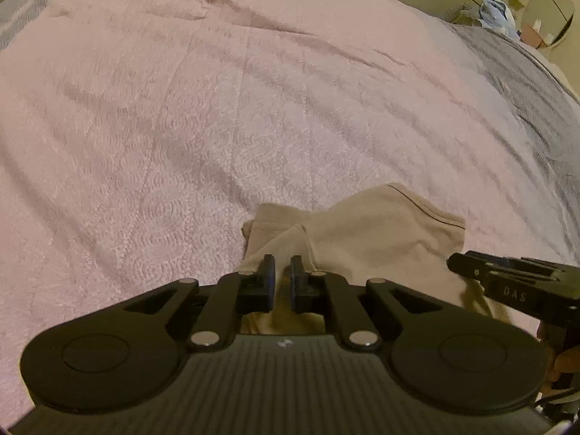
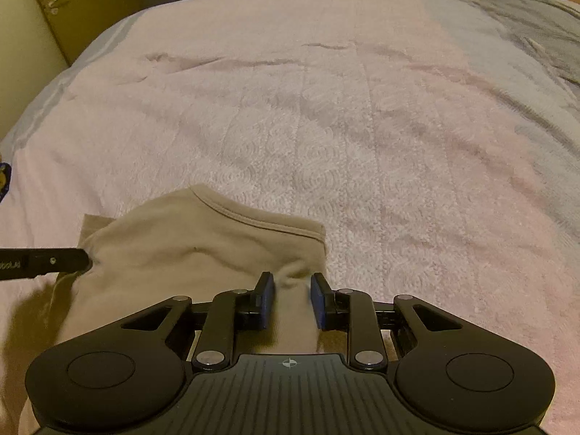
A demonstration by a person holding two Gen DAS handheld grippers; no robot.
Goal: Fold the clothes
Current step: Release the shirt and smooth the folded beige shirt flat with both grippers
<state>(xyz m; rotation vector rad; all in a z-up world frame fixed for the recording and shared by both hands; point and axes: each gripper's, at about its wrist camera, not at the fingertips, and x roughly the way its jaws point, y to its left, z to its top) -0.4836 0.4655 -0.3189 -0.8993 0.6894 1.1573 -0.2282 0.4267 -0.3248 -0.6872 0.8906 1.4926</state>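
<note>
Right wrist view, pink bedspread (image 2: 362, 137), wardrobe door (image 2: 54, 11)

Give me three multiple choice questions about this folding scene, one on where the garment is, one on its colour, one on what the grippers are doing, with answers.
1. Where does the garment lie?
A. On the pink bedspread
B. On a wooden floor
C. In a basket

2. What colour is the garment?
A. Dark blue
B. Beige
C. Red

3. How does the right gripper stand?
A. Far off the cloth, empty
B. Shut on a hanger
C. Closed on a bunch of the garment's cloth

Answers:
1 A, the cloth rests on the pink textured cover in both views.
2 B, the fabric is a pale tan throughout.
3 C, a ridge of fabric is pinched between its pads; the left gripper likewise grips the cloth at its edge.
</note>
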